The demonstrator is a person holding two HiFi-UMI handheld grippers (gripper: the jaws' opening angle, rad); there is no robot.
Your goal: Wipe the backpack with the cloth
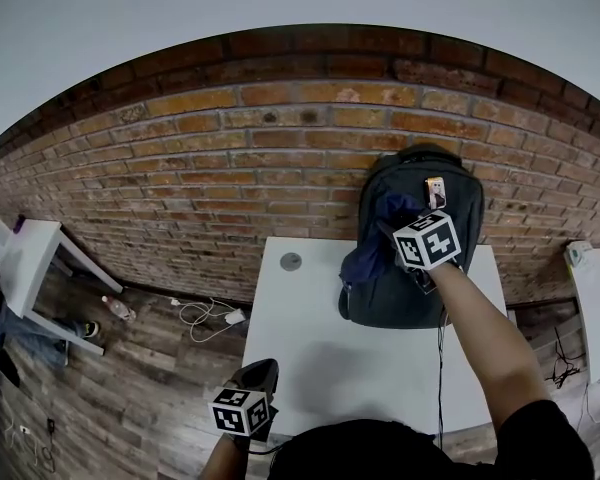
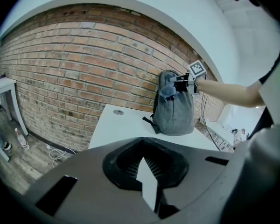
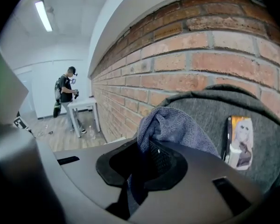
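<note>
Head view is showing the left gripper (image 1: 260, 370) hanging low at the near left corner of the white table (image 1: 320, 368), well apart from the work. In the left gripper view its jaws are sitting drawn together with nothing between them, so it is playing no part at present.

Moving right, the grey backpack (image 1: 400, 288) is standing upright at the back of the table, leaning against the brick wall (image 1: 180, 168). The blue-grey cloth (image 1: 375, 248) is hanging down its upper left side. The right gripper (image 1: 392, 230) is reaching out to it on an outstretched arm. In the right gripper view its jaws are pinching a fold of the cloth (image 3: 172, 125), which is bunching up over the upper jaw and resting against the backpack (image 3: 266, 106) near the top.

Judging by this, the wiping step is under way, with the cloth pressing on the upper front of the bag. The next stroke is likely calling for a firm drag down or across the fabric. Since the bag is only propped against the wall, too hard a sideways push could be tipping it. The idle left gripper might be needed to steady it.

As for writing, a small orange and white tag (image 3: 240, 141) is hanging on the backpack's front, just right of the cloth. It seems to be carrying a printed picture, but no lettering is reading clearly in any view. No brand name is showing on the bag or cloth.
</note>
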